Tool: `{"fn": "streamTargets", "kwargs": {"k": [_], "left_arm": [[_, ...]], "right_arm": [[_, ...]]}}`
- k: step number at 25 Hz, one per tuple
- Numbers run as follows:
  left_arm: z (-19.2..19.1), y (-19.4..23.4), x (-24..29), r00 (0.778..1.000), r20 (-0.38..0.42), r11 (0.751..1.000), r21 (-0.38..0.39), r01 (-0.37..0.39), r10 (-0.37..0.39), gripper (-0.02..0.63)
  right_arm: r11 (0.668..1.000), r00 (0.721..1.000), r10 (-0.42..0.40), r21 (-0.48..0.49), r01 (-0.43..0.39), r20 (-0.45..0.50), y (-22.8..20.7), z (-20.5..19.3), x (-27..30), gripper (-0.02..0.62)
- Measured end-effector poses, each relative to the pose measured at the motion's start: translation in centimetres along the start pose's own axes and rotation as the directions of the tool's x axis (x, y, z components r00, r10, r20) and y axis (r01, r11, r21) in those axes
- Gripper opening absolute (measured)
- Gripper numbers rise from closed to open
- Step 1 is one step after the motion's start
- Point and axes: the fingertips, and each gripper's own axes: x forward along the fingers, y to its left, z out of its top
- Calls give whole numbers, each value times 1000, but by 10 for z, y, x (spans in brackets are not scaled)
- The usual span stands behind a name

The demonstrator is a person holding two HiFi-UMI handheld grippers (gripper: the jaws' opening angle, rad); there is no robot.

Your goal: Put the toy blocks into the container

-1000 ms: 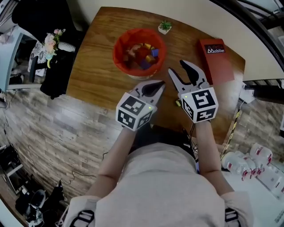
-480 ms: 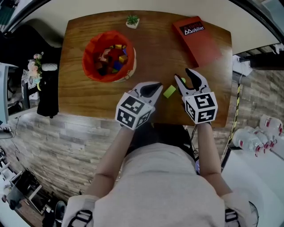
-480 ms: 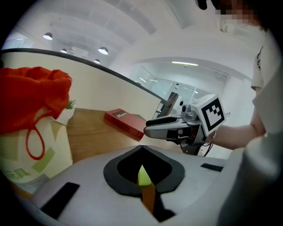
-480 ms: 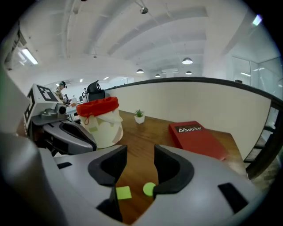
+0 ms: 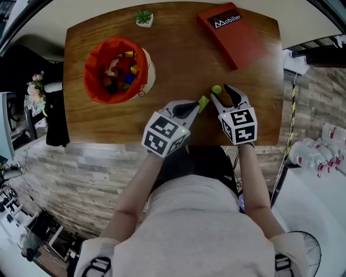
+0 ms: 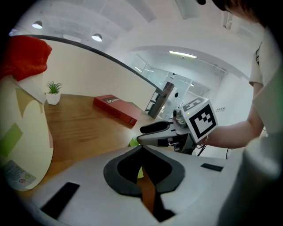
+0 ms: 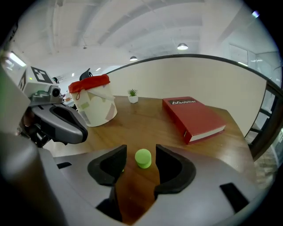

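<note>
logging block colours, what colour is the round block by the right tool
Round block: light green, clearest in the right gripper view.

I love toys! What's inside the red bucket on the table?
The red bucket holds a heap of toy blocks. Yellow, blue and red ones show on top. Any blocks under the heap are covered, so they cannot be seen.

Brown wood-grain counter (image 5: 178,59), cream container (image 5: 95,54) with red lining, multicoloured blocks (image 5: 120,69) inside, lime-green round block (image 5: 216,89), lime-green flat block (image 5: 203,103), red book (image 5: 232,32) with white lettering, green plant (image 5: 144,16) in white pot, grey left gripper (image 5: 196,103) and right gripper (image 5: 221,92) with black-and-white marker cubes
</note>
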Motion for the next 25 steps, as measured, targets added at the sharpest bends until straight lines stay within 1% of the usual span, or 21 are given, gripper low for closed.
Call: {"fn": "streamTargets", "kwargs": {"k": [8, 10, 12, 16, 21, 25], "left_arm": [[-6, 15, -2, 1000, 3, 999, -35, -28, 28, 12], [-7, 20, -4, 999, 5, 998, -47, -39, 39, 12], [-9, 22, -5, 999, 4, 998, -49, -47, 47, 12], [-11, 23, -8, 998, 9, 997, -55, -55, 55, 12], [-11, 21, -10, 998, 22, 997, -58, -58, 59, 12], [-6, 25, -20, 995, 49, 995, -61, -81, 84, 12]], "right_arm": [[1000, 999, -21, 13, 22, -44, -7, -20, 16, 199], [1000, 999, -24, 6, 25, -48, -7, -22, 18, 181], [1000, 998, -29, -6, 28, -48, -7, -22, 18, 138], [999, 998, -29, -20, 28, -48, -6, -23, 19, 138], [999, 999, -23, -24, 22, -41, -3, -20, 18, 138], [999, 1000, -17, -29, 17, -3, 2, -3, 13, 138]]}}
